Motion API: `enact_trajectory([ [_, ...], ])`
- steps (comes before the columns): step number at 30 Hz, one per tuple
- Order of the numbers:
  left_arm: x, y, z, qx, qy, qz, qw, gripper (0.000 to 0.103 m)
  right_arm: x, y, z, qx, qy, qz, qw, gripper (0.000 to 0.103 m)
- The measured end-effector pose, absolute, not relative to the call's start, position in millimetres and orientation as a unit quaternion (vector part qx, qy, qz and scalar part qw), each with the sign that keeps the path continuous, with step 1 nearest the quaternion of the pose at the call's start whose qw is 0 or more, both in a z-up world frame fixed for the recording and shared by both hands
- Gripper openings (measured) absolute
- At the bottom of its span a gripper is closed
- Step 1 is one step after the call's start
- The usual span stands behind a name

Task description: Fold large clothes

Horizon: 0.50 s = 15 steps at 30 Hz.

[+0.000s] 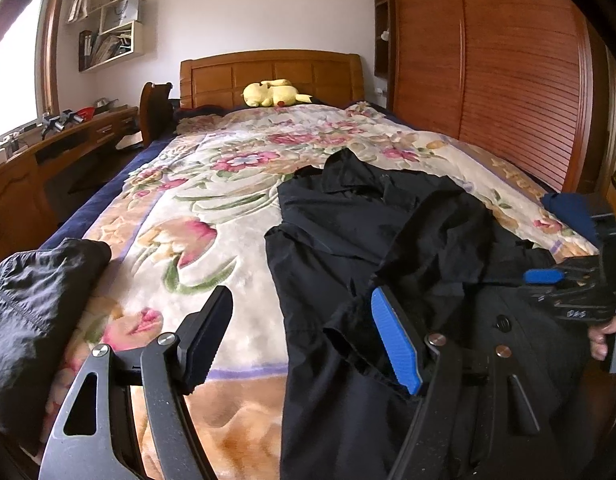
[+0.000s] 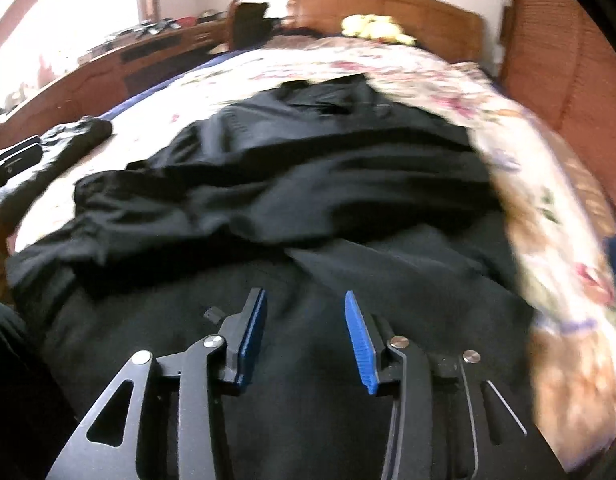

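Note:
A large black garment [image 1: 372, 232] lies crumpled on the right half of the floral blanket [image 1: 211, 200], its collar pointing toward the headboard. My left gripper [image 1: 303, 336] is open and hovers low over the garment's left edge. Its blue right pad [image 1: 396, 344] is beside a raised fold, and no cloth is pinched. In the blurred right wrist view, my right gripper [image 2: 305, 336] stands open just above the garment's [image 2: 308, 184] near part, with nothing between its pads. A hand [image 1: 602, 336] holds the right gripper [image 1: 564, 280] at the right edge of the left wrist view.
A second dark garment [image 1: 31, 312] is bunched at the bed's near left. A yellow plush toy [image 1: 273, 93] rests by the wooden headboard [image 1: 267, 72]. A wardrobe [image 1: 488, 60] flanks the bed on the right and a desk [image 1: 47, 148] on the left. Blue cloth [image 1: 568, 208] lies at the far right.

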State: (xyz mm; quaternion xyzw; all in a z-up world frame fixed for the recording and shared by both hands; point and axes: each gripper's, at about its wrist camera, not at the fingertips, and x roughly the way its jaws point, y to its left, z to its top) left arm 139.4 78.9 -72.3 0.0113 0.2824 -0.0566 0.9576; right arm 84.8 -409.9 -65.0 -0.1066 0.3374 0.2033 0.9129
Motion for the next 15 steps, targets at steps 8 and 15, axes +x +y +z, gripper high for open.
enact_trajectory([
  [8, 144, 61, -83, 0.029, 0.300, -0.069, 0.951, 0.073, 78, -469, -76, -0.073, 0.356, 0.139, 0.921, 0.048],
  [15, 141, 44, -91, 0.040, 0.317, -0.077, 0.944, 0.073, 77, -486, -93, -0.052, 0.372, 0.145, 0.915, 0.057],
])
